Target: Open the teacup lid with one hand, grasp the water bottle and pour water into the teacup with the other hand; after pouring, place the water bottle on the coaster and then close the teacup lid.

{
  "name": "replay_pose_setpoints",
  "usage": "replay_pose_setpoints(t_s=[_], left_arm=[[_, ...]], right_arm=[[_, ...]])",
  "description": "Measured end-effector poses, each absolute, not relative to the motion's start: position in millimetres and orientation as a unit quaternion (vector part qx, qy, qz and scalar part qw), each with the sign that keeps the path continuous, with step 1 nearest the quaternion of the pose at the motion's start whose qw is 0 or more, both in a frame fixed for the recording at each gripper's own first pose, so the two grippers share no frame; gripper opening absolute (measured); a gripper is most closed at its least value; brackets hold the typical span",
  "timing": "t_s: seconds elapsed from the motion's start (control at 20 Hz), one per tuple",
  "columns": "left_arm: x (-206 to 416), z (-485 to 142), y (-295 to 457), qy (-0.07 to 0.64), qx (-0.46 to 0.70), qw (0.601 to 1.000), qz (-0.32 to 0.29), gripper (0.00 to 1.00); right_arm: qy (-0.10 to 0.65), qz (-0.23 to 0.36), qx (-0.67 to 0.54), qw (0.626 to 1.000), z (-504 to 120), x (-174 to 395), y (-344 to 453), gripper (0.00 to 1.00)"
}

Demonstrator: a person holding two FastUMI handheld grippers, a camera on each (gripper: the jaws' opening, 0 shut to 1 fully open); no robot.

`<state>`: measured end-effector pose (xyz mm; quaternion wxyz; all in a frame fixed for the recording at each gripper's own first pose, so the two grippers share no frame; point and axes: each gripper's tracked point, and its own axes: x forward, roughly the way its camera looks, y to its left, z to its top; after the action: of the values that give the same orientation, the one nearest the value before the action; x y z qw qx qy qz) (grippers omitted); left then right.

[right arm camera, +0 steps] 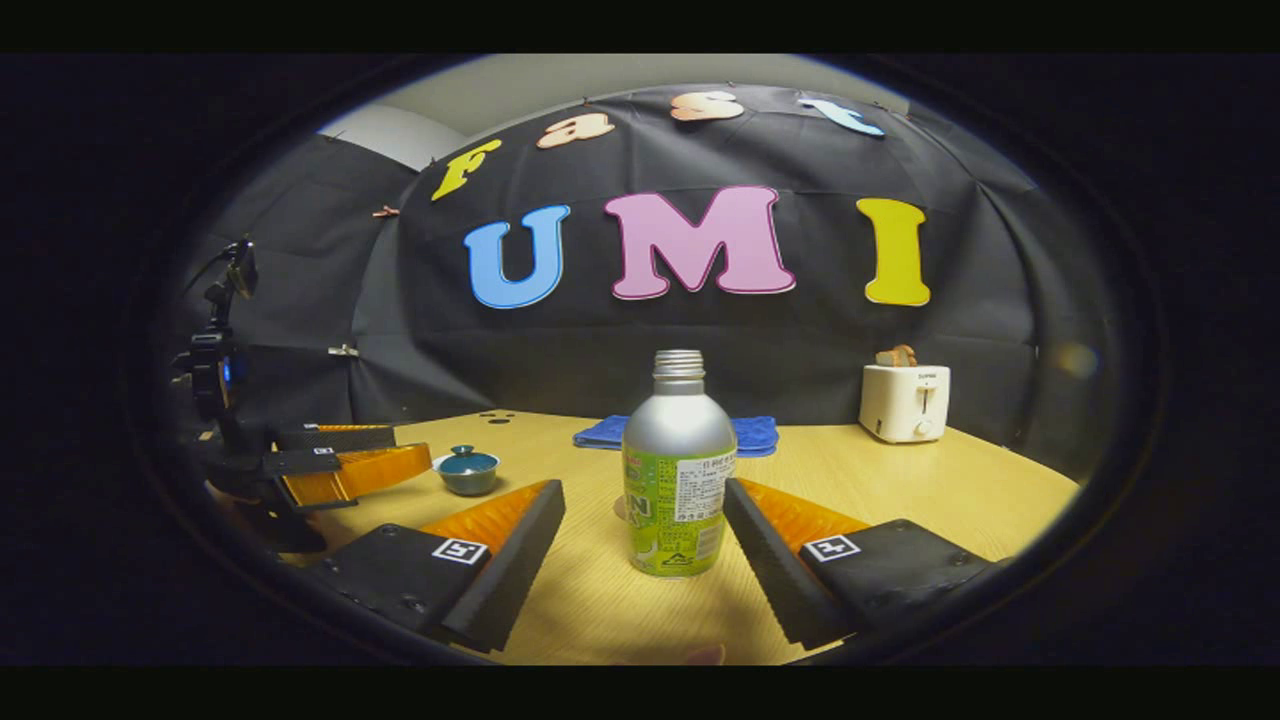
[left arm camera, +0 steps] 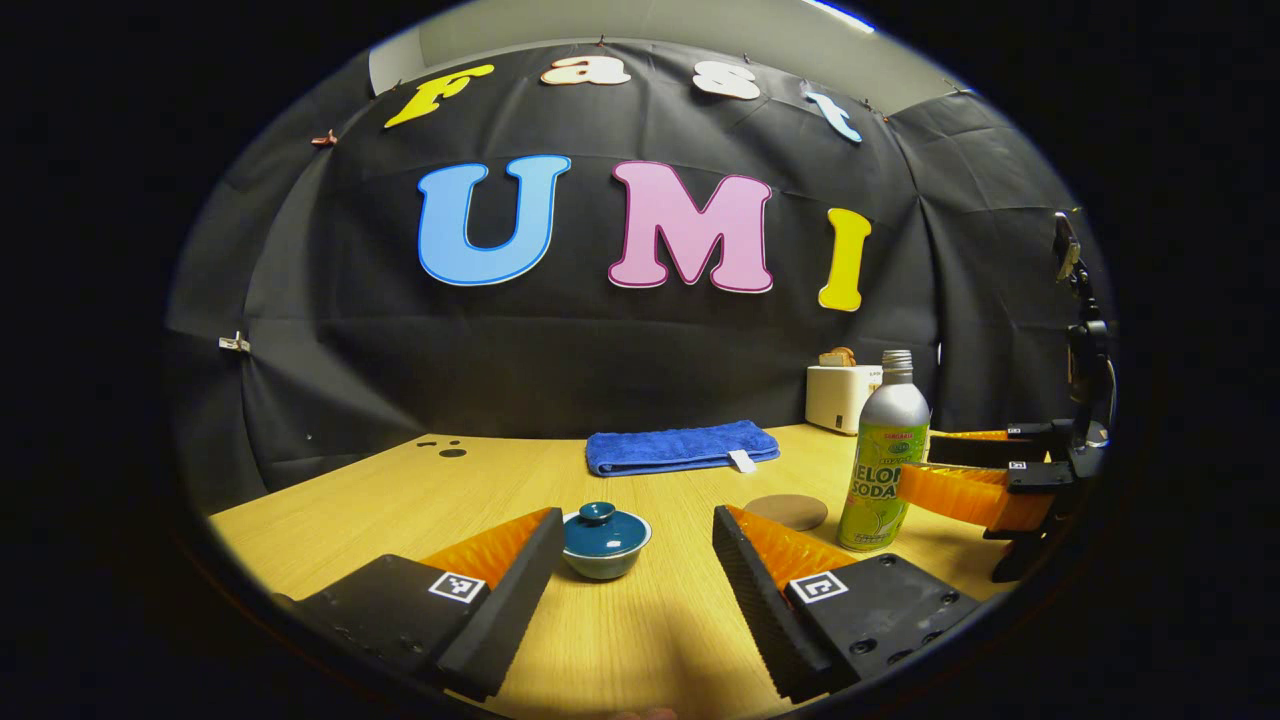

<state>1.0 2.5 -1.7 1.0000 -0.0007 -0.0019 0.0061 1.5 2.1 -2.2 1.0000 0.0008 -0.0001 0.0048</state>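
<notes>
Water bottle [right arm camera: 678, 480] hides the coaster [left arm camera: 787, 511]; both claws [left arm camera: 632, 545] [right arm camera: 645, 530] spread.

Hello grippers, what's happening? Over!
Left gripper open, teacup ahead, lid still on. Right gripper open around water bottle, not gripping. Coaster free. Nothing in the way.

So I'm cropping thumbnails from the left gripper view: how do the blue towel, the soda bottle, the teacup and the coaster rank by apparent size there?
1. Folded blue towel, though it lies farthest back.
2. Silver and green soda bottle.
3. Teal lidded teacup and flat brown round coaster look about alike; the cup sits nearer, so I won't rank them.
</notes>
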Motion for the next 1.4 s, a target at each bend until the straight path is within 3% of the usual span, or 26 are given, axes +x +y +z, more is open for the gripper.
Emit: replay_pose_setpoints(t_s=[0.45, 0.95, 1.0, 1.2, 1.4], left_arm=[[45.6, -1.8, 23.6, 0.011, 0.006, 1.0, 0.004, 0.93], [87.9, -20.2, 43.2, 0.064, 0.016, 0.998, 0.0, 0.77], [89.5, -24.1, 41.8, 0.072, 0.021, 0.997, -0.003, 0.72], [96.0, -32.2, 36.8, 0.098, 0.044, 0.994, -0.011, 0.7], [98.8, -31.7, 39.4, 0.101, 0.047, 0.994, -0.006, 0.53]], right_arm=[[0.001, 0.007, 0.003, 1.0, -5.5, -24.5, 14.7, 0.98], [0.005, 0.012, 0.004, 1.0, 2.4, -63.2, 33.9, 0.98], [0.005, 0.012, 0.004, 1.0, 5.0, -67.0, 35.6, 0.98], [0.005, 0.012, 0.004, 1.0, 16.5, -81.6, 46.8, 0.99], [0.005, 0.011, 0.004, 1.0, 10.4, -88.4, 47.7, 0.98]])
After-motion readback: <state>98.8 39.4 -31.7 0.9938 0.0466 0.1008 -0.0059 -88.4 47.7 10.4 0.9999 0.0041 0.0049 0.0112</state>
